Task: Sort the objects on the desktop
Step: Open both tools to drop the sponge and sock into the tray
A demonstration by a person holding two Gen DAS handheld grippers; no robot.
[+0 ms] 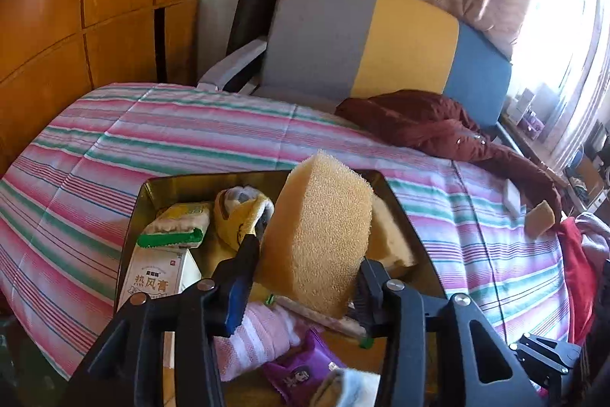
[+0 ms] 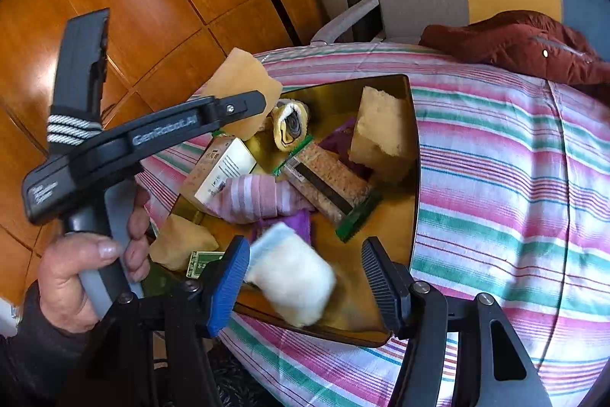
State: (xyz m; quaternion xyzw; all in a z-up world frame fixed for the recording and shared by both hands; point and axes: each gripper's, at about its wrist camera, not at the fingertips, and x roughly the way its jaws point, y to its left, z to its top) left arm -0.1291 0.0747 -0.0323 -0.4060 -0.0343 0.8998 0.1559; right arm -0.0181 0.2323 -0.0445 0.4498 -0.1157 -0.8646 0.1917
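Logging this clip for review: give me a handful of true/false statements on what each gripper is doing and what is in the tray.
1. The left gripper is shut on a yellow sponge. True.
2. The right gripper is clamped on the white sock. False: its jaws stand apart, and the blurred sock touches at most the blue pad.
3. The tray holds a pink striped sock. True.
4. The tray sits on a bare wooden desk. False: it rests on a striped cover.
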